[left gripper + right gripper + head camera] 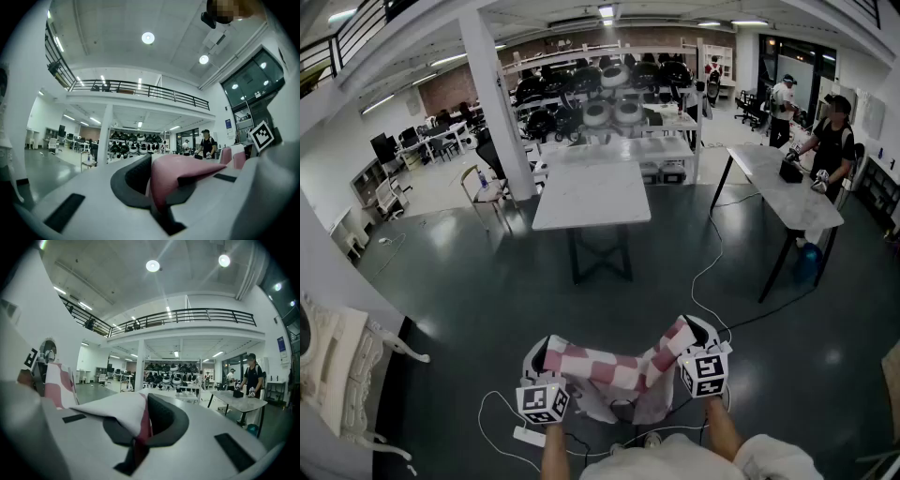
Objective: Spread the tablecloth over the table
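Tablecloth (614,370) hangs low between the two grippers, close to the person's body and well short of the table (591,192). Left gripper (541,356) is closed hard on a pink corner. Right gripper (697,330) is closed hard on the opposite edge, white side up with a pink fold in the pinch. Both point level. The span between them is bunched, checks folded over, with the lower part drooping toward the floor (469,281).

Likely risks:
- Each pinch has only a small bite of cloth, so a hard fling could pull a corner out and drop that side.
- The slack middle hangs near the feet. It could drag on the floor or get stepped on during the walk in.
- The grippers sit close together. Thrown before they spread, the cloth would probably land folded or skewed.
- A low throw could catch on the table's near edge and end up off-centre.
- A white cable (710,267) snakes across the floor on the right toward the person: trip or snag point.

Room: open dark floor straight ahead to the table, whose top looks bare. An ornate white chair (342,366) sits near on the left. A marble-topped table (787,192) with a person (832,141) working at it is to the right, well apart from the target. A column (492,94) and loaded racks (619,103) stand near the far side, so there is less room there. Near and side edges look reachable.
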Demonstrator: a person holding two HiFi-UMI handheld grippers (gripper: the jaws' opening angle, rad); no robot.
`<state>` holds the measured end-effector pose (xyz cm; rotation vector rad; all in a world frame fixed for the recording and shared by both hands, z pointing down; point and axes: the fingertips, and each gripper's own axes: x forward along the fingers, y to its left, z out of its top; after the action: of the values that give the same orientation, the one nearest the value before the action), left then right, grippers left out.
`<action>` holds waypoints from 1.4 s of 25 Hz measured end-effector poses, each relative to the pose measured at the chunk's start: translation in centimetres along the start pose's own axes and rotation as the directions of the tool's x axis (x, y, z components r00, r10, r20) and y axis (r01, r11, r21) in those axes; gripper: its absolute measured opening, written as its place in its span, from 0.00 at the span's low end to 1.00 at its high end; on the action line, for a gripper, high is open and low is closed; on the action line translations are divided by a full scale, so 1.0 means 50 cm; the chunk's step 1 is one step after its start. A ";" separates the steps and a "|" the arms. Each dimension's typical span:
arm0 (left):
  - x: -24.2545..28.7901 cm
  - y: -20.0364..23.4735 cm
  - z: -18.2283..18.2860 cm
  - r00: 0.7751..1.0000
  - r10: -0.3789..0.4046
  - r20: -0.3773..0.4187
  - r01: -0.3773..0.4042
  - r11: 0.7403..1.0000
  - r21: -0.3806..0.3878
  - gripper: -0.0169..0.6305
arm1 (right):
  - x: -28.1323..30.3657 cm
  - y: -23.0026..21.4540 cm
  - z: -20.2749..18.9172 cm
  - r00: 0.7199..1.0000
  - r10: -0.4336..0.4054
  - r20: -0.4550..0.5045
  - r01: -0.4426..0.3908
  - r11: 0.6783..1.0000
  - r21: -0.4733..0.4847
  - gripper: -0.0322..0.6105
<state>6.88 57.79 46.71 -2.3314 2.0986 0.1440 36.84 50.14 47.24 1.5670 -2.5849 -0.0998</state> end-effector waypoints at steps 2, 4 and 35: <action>0.001 -0.006 -0.006 1.000 0.006 -0.004 -0.006 1.000 -0.003 0.07 | -0.001 -0.006 -0.006 1.000 0.002 -0.001 -0.002 1.000 0.002 0.07; 0.005 -0.011 -0.010 1.000 0.011 -0.007 -0.011 1.000 -0.005 0.07 | -0.001 -0.014 -0.009 1.000 0.004 -0.002 -0.004 1.000 0.005 0.07; 0.294 -0.034 -0.009 0.997 0.009 0.073 -0.009 1.000 -0.004 0.07 | 0.231 -0.164 0.006 0.997 0.037 0.067 -0.036 0.999 -0.014 0.07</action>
<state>10.10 43.33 46.06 -2.2822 2.0776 0.2291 38.71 36.12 46.73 1.5376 -2.6568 -0.1685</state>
